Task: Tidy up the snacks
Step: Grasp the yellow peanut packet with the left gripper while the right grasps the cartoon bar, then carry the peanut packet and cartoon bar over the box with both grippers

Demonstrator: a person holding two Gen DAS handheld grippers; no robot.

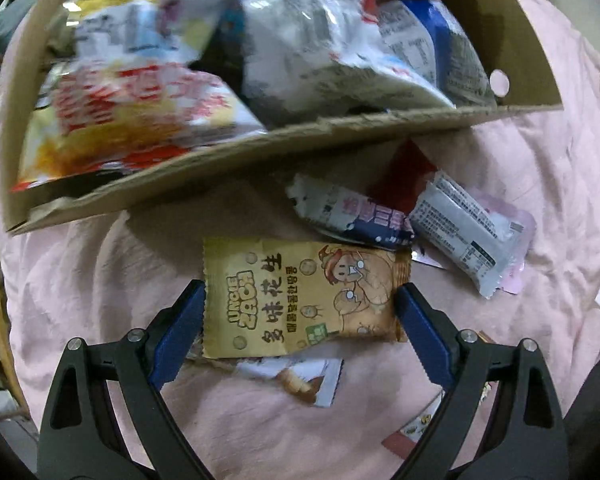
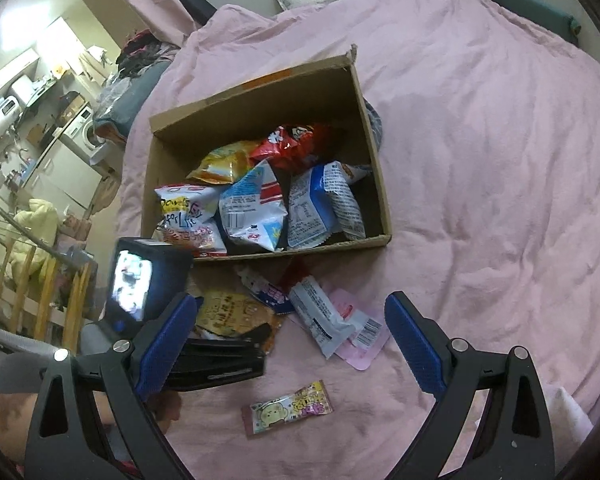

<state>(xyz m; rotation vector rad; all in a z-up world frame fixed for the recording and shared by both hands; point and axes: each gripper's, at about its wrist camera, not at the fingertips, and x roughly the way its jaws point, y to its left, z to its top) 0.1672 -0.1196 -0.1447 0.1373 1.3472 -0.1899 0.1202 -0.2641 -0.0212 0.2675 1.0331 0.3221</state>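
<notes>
On the bed (image 2: 480, 128), a pink bedspread carries all task items, and work appears partly complete.

Done, as judged from the present layout: the cardboard box (image 2: 374, 184) stands open on the bedspread and already holds several larger snack bags, among them a red bag (image 2: 296, 148), a yellow bag (image 2: 224, 164) and blue-and-white bags (image 2: 256, 208). They lie loosely piled, not in rows.

Left to do: a cluster of small packets lies outside the box, just beside its near wall. It includes the tan peanut packet (image 1: 304, 296), a dark blue and white packet (image 1: 352, 216), a grey-white bar wrapper (image 1: 460, 228) resting on a pink wrapper (image 2: 360, 344), and a red wrapper (image 1: 404, 172) partly under the others. A small candy packet (image 2: 288, 406) lies apart, nearer the right wrist camera. Further wrappers show under and beside the tan packet, but they cannot be identified.

Left claw (image 1: 300, 304): jaws wide apart, pointing steeply down, one on each side of the tan peanut packet. Neither pad presses on it; nothing is held.

Right claw (image 2: 288, 336): jaws wide apart, empty, hovering above the loose packets.

Surface: soft, wrinkled fabric; packets lie flat and may sink slightly when pressed, so a pinch could gather cloth.

Room: beyond the bed, on the left of the right wrist view, are a wooden rail (image 2: 32, 280), white appliances (image 2: 84, 132) and cluttered shelves.
</notes>
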